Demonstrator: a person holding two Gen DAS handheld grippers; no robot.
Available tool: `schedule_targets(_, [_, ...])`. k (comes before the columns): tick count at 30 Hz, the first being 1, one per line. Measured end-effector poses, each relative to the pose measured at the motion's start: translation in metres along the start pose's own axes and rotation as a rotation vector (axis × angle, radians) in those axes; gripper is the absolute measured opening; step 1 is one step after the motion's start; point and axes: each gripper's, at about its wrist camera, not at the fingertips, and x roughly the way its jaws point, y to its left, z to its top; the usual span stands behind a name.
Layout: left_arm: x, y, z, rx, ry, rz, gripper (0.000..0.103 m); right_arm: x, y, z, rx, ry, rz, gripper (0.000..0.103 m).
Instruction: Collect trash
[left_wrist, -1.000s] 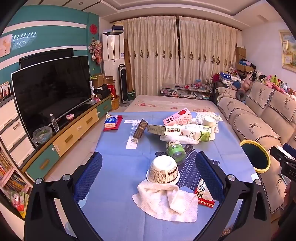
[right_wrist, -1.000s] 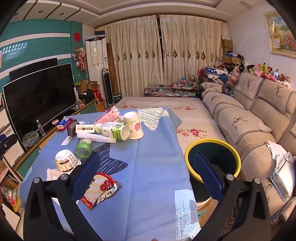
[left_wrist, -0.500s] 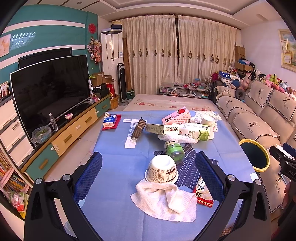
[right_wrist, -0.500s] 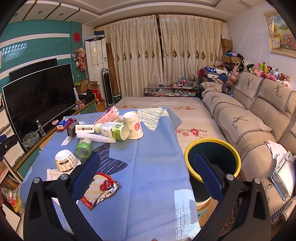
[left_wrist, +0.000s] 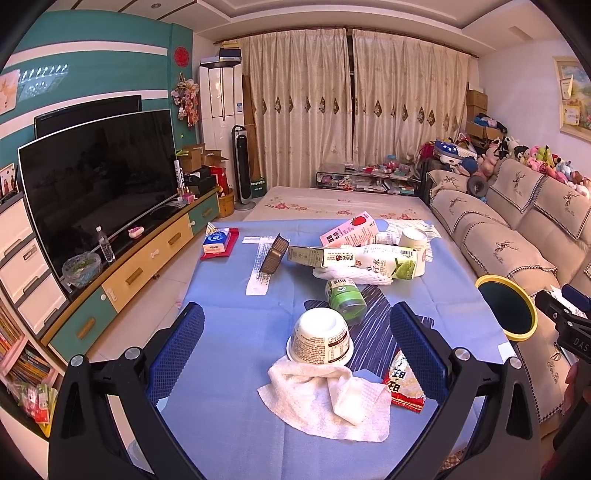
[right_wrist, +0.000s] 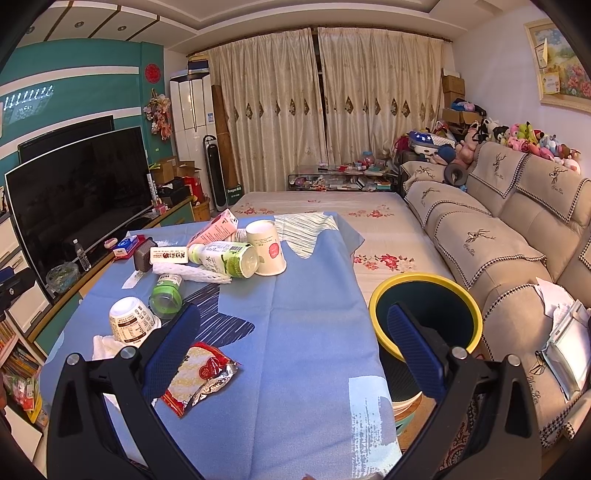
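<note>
Left gripper (left_wrist: 295, 339): jaws spread wide, empty, low centre of the left wrist view, framing the nearest litter.
Right gripper (right_wrist: 291, 343): jaws likewise released, empty, low centre of the right wrist view, straddling the surface edge and the bin.

Trash, all on the blue cloth-covered surface (left_wrist: 221, 325):
- White upturned paper bowl with printed label (left_wrist: 320, 340), centre frame, resting against the crumpled white towel (left_wrist: 332, 398) below it.
- Green-lidded jar lying on its side (left_wrist: 345, 295), just above the bowl.
- Red and yellow foil snack wrapper (right_wrist: 201, 373), lower left of the right wrist view, beside the right gripper's left finger.
- Cartons, a bottle and a paper cup heaped further up frame.

Receptacle: dark round bin with yellow rim (right_wrist: 424, 291), right of centre, off the surface edge, seemingly empty.

Handling note: the bowl looks the likely first pick for the left gripper; close across its tapered wall low down, gently, since paper crushes. Lift clear of the towel so it does not drag.
</note>
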Motion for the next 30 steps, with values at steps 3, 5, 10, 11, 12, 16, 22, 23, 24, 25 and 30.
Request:
schedule_targets(3, [-0.0003, 0.0004, 0.0007, 0.000, 0.003, -0.002, 0.099, 0.0005, 0.0002, -0.0002, 0.001, 0.000, 0.002, 0.097])
schedule_targets(5, [-0.0005, 0.0000, 0.0007, 0.001, 0.005, -0.002, 0.099, 0.0012, 0.0006, -0.0005, 0.000, 0.001, 0.002, 0.097])
schedule_targets(10, [-0.0003, 0.0000, 0.0000, 0.003, 0.008, -0.002, 0.099, 0.0017, 0.0010, -0.0004, 0.002, 0.005, 0.002, 0.097])
schedule_targets(11, [0.0005, 0.0003, 0.0005, 0.003, 0.009, -0.002, 0.099, 0.0019, 0.0017, -0.0007, 0.002, 0.006, 0.002, 0.097])
schedule_targets(12, [0.0006, 0.0002, 0.0005, 0.003, 0.009, -0.004, 0.099, 0.0020, 0.0023, -0.0011, 0.002, 0.006, 0.003, 0.097])
schedule_targets(16, [0.0018, 0.0004, 0.0009, 0.003, 0.011, -0.003, 0.099, 0.0027, 0.0025, -0.0019, 0.004, 0.006, 0.006, 0.097])
schedule_targets(22, [0.0031, 0.0012, 0.0009, 0.002, 0.016, -0.004, 0.099, 0.0033, 0.0013, -0.0022, 0.004, 0.008, 0.010, 0.097])
schedule_targets(23, [0.0033, 0.0012, 0.0008, 0.002, 0.016, -0.003, 0.099, 0.0031, 0.0013, -0.0023, 0.004, 0.008, 0.010, 0.097])
schedule_targets(24, [0.0035, 0.0013, 0.0009, 0.002, 0.016, -0.002, 0.099, 0.0030, 0.0016, -0.0024, 0.004, 0.007, 0.010, 0.097])
schedule_targets(25, [0.0038, 0.0017, 0.0007, 0.002, 0.017, -0.002, 0.099, 0.0033, 0.0012, -0.0021, 0.004, 0.008, 0.010, 0.097])
schedule_targets(30, [0.0035, 0.0013, 0.0008, 0.003, 0.015, -0.003, 0.099, 0.0038, 0.0025, -0.0025, 0.004, 0.009, 0.011, 0.097])
